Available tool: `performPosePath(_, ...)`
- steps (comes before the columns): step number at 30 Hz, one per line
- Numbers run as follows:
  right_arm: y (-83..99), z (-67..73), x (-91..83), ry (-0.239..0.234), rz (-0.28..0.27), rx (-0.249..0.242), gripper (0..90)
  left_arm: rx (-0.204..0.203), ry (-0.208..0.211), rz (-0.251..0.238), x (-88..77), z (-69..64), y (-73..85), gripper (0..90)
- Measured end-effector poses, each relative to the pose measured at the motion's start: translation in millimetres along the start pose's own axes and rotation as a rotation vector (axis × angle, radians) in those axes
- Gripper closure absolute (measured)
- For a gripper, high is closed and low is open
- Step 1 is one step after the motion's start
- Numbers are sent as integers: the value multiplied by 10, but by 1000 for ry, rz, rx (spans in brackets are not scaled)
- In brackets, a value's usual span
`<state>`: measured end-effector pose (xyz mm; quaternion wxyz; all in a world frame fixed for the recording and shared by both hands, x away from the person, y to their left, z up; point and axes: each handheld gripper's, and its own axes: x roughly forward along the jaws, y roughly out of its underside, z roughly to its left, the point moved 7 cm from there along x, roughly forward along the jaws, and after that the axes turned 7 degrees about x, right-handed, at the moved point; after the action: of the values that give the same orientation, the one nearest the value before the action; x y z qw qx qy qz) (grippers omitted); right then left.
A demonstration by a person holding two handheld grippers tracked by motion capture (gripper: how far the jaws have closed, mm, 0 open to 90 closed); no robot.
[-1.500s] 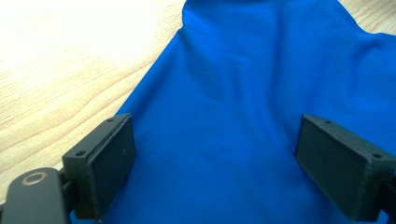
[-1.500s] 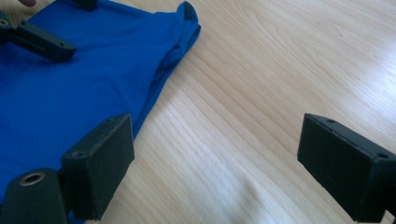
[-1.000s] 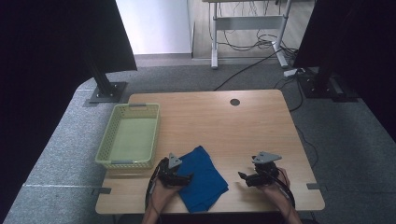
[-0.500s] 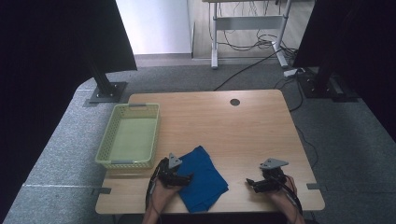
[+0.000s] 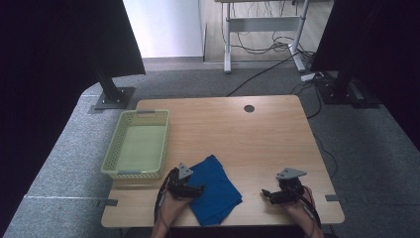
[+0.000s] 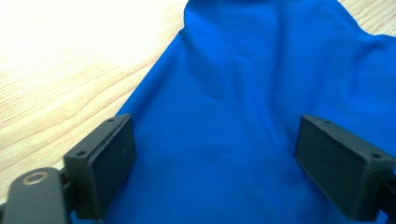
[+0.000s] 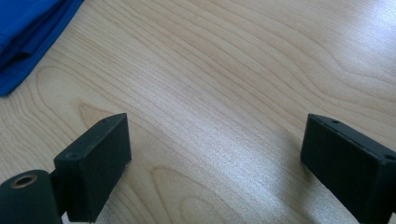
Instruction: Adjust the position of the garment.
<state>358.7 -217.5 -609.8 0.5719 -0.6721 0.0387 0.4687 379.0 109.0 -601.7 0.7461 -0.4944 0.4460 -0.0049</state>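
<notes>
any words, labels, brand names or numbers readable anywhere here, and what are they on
None: no readable text in any view.
The blue cloth is plain, with no tag or print showing.
The green basket carries no label.
The table shows bare wood grain.
The left gripper and right gripper, both open, have unmarked black jaws.

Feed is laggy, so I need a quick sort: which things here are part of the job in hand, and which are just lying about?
In the job:
- blue cloth, folded, under the open left gripper
- right gripper, open over bare table
- possibly the empty green basket beside the cloth

Lying about:
- cables on the floor
- black stands behind the table
</notes>
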Motion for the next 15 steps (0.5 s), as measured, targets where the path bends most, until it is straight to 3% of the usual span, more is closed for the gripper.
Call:
performPosePath(4, 0, 0, 0, 0, 0, 0, 82, -9, 20, -10, -36, -26, -40, 144)
performPosePath(11, 0, 0, 0, 0, -1, 0, 82, 14, 57, -27, -147, -126, -86, 138)
performPosePath(13, 0, 0, 0, 0, -1, 0, 83, 29, 91, 8, -113, -217, -3, 137)
performPosePath(15, 0, 0, 0, 1, -1, 0, 83, 52, 84, 13, -75, -236, 24, 117)
